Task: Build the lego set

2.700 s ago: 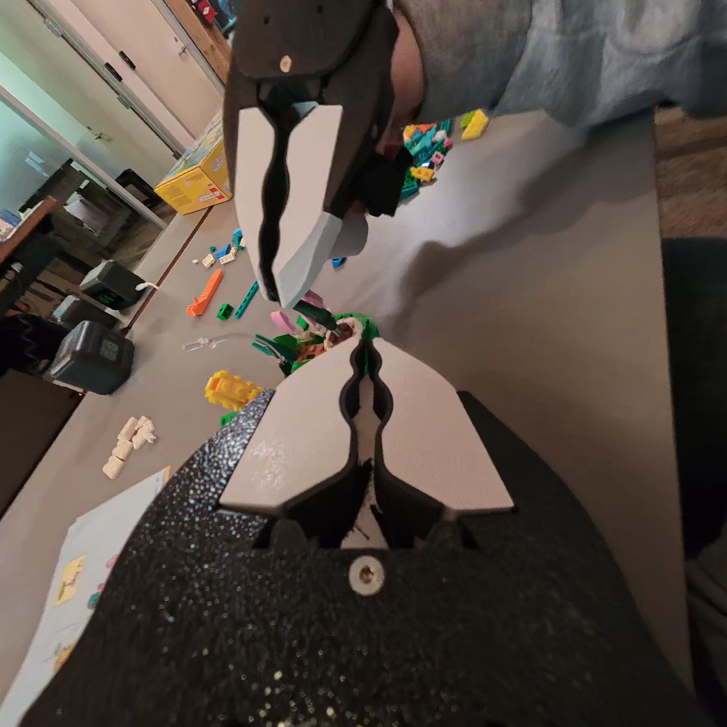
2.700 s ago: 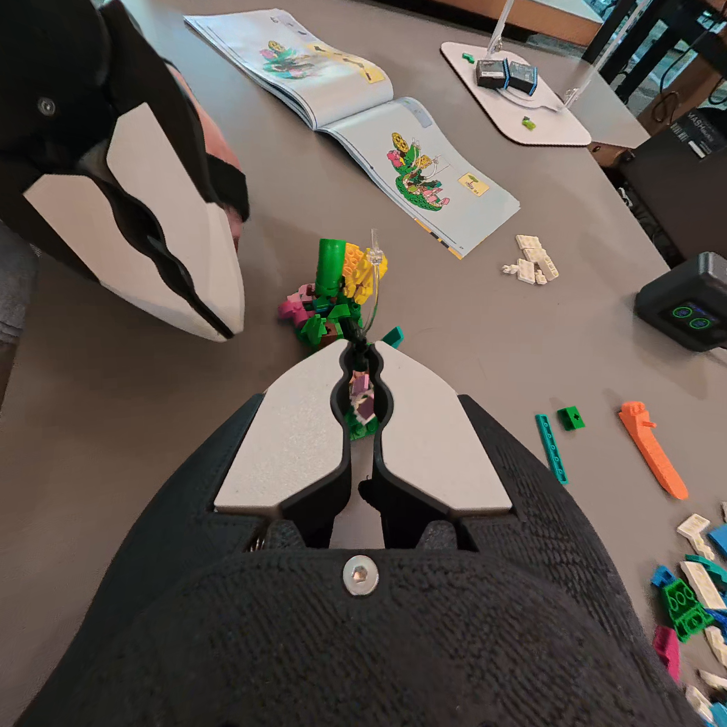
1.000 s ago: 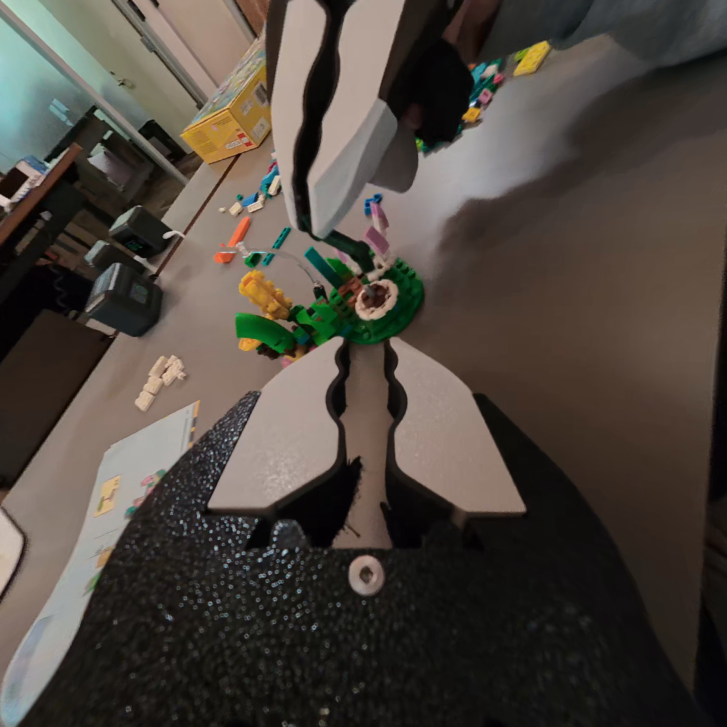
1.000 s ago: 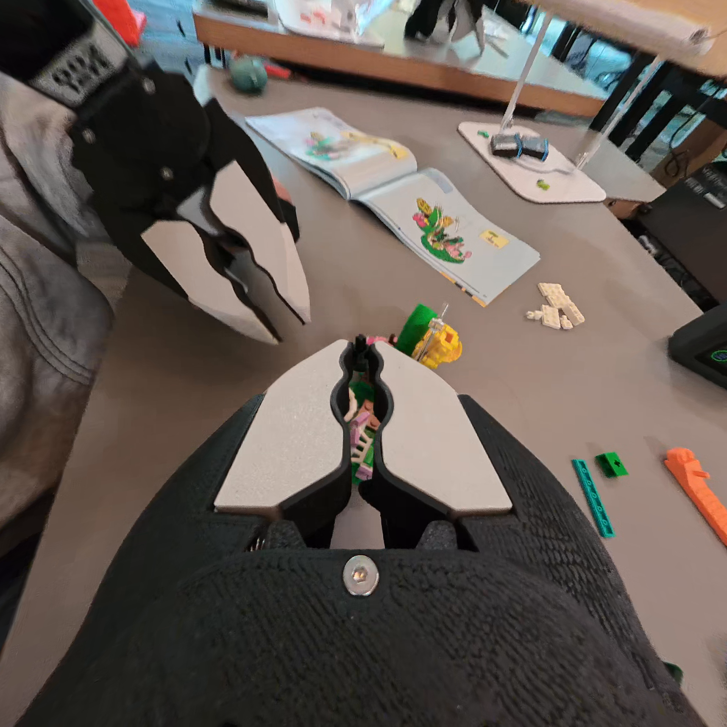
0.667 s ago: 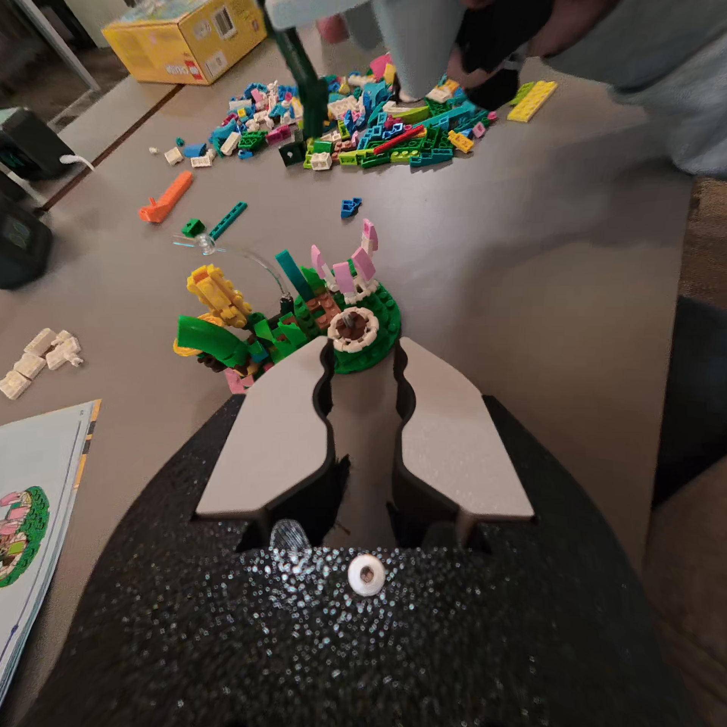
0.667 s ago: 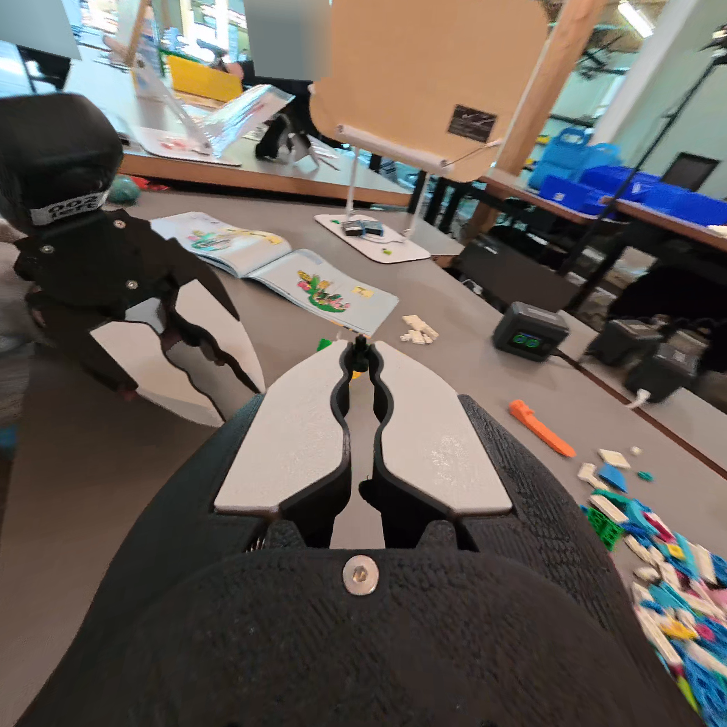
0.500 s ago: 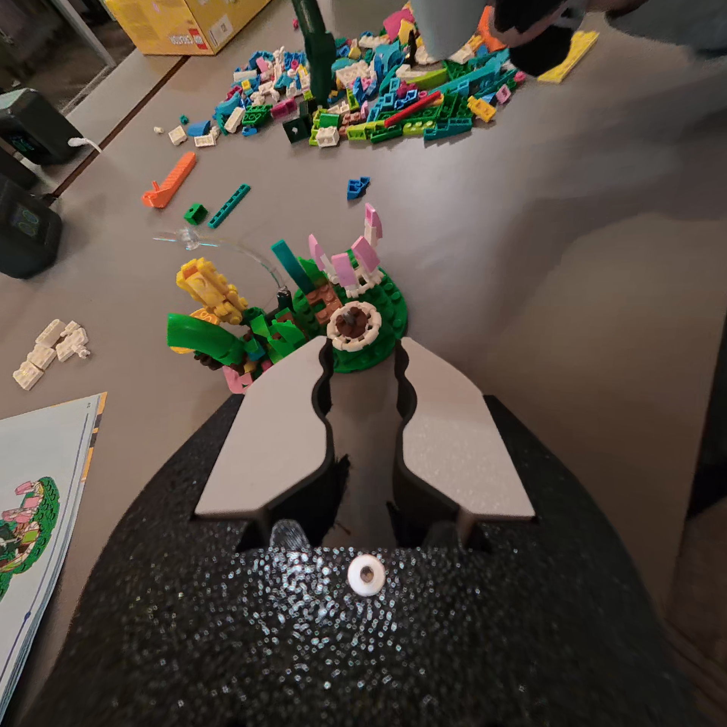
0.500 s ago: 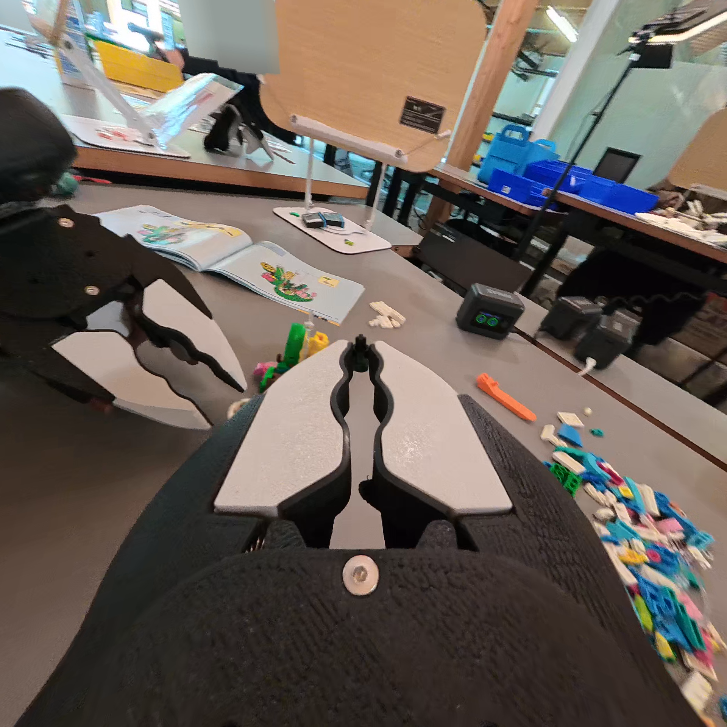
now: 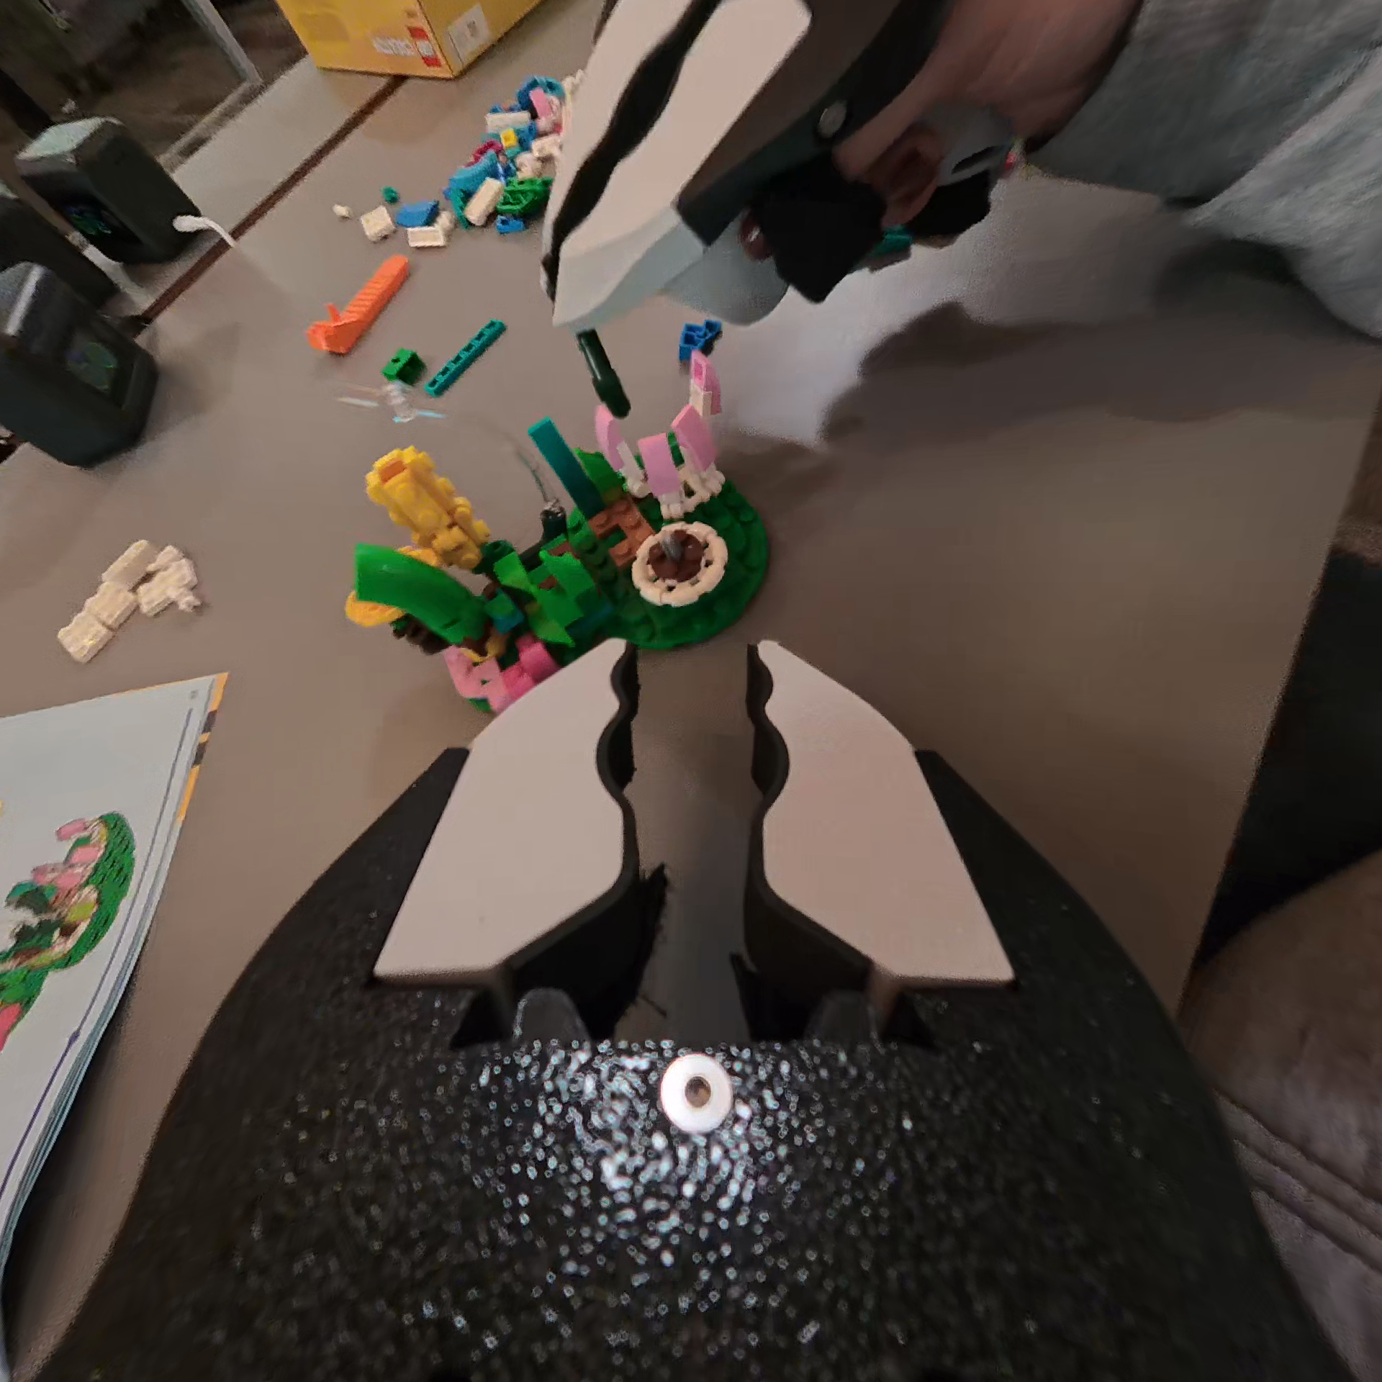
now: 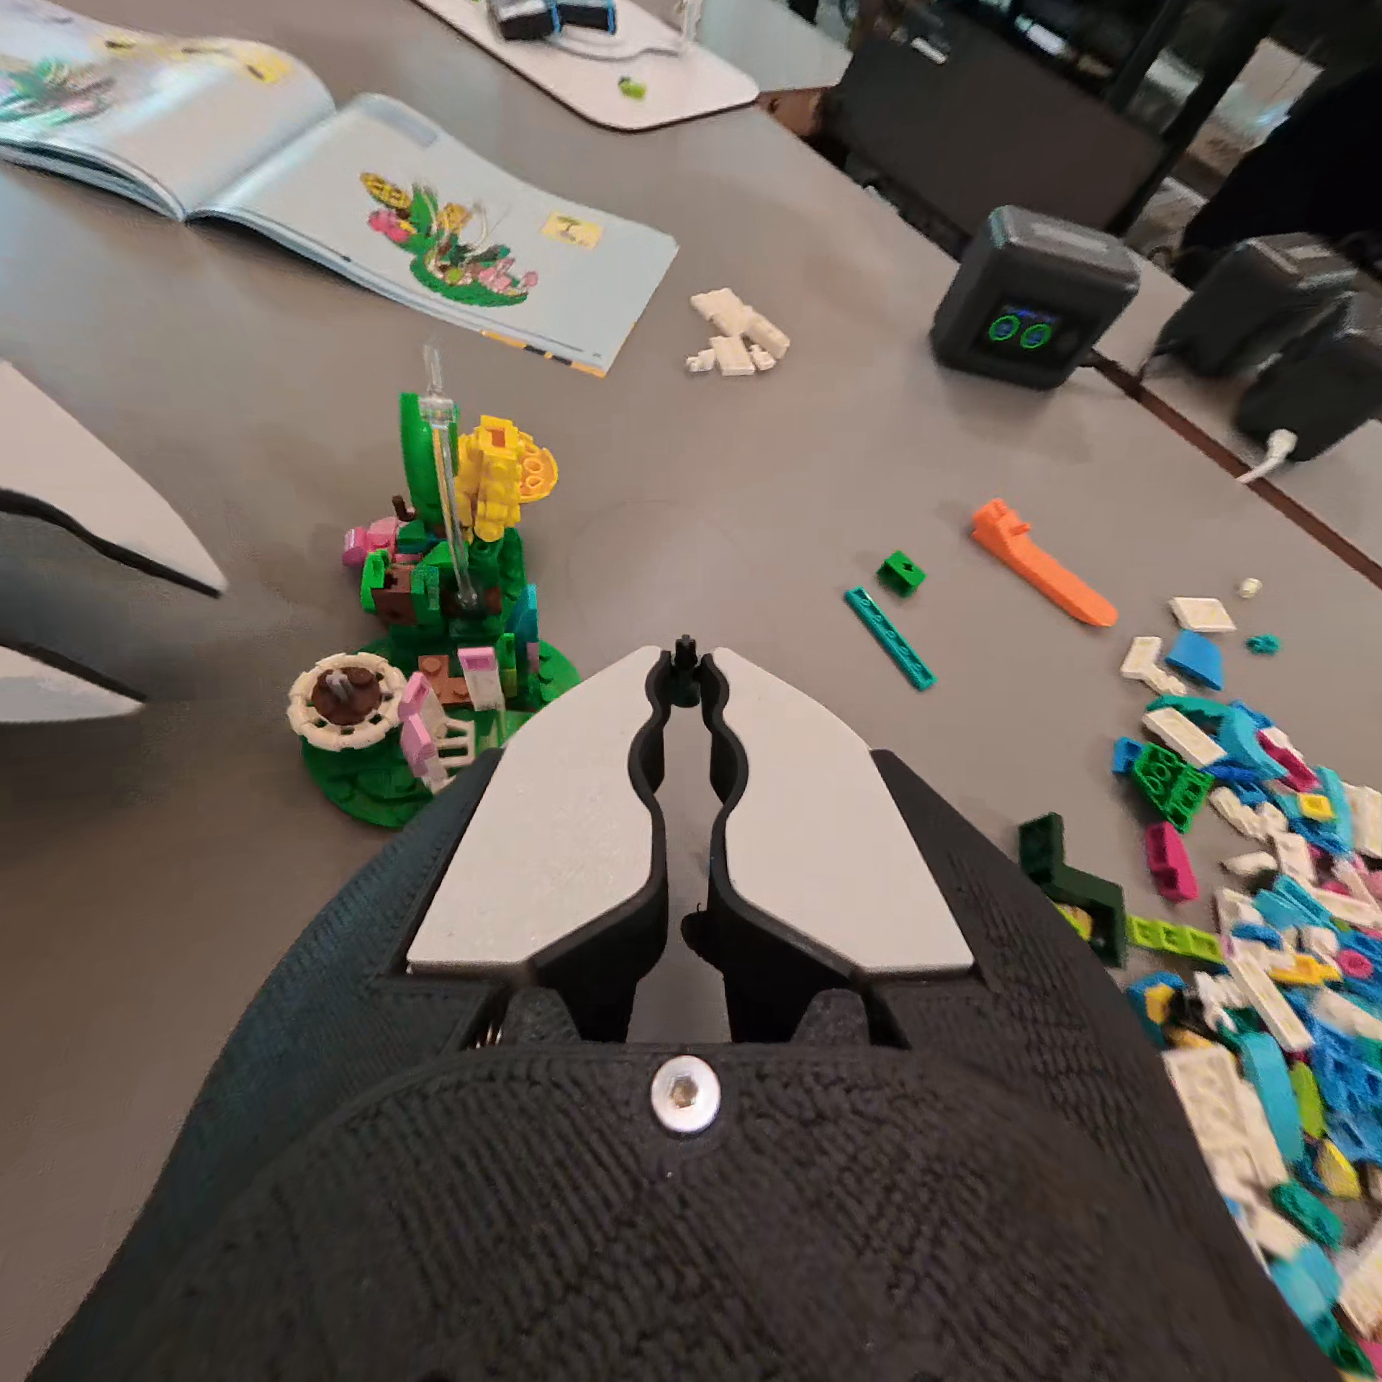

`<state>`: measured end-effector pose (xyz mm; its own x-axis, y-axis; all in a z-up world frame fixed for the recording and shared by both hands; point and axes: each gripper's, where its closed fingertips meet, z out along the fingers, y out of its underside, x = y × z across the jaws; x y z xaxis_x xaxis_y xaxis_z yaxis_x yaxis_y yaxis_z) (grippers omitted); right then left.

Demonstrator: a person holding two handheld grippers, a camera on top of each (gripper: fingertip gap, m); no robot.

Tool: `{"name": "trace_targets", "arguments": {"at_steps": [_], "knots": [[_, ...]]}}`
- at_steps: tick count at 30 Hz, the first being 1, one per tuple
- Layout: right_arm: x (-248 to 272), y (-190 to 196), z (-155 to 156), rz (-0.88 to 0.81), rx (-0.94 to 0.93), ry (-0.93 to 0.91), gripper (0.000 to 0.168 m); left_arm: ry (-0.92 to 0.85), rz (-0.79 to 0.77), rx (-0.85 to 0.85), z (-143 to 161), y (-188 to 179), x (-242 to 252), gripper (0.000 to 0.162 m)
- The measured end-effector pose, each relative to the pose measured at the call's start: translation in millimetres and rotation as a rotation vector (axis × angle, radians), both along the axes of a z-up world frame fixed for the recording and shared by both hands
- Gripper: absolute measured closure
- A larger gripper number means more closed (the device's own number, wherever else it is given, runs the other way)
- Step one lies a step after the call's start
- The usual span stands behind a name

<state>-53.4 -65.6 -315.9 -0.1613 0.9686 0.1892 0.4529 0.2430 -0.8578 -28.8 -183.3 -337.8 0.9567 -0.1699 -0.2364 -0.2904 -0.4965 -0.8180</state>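
Dark green stem piece pinched in right hand-held gripper, above and beside flower model standing on grey surface. Left hand-held gripper spread, empty, just short of model's green base.

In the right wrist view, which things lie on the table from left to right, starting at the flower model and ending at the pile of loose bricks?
Flower model → white brick cluster → teal strip → small green brick → orange brick separator → pile of loose bricks.
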Motion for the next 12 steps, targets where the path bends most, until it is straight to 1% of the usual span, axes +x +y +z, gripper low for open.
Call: {"name": "trace_targets", "arguments": {"at_steps": [4, 7, 12], "knots": [[-15.9, -6.4, -9.3, 0.056, -0.029, -0.041, 0.162, -0.035, 0.040, 0.057, 12.3, -25.1, -7.4, 0.133], [-27.8, -9.5, -10.3, 0.083, -0.051, -0.043, 0.162, -0.024, 0.068, 0.101, 19.8, -41.1, -12.9, 0.133], [-37.1, -26.1, -14.7, 0.183, -0.136, -0.090, 0.162, -0.014, 0.099, 0.113, 20.1, -58.8, -14.7, 0.130]]}}
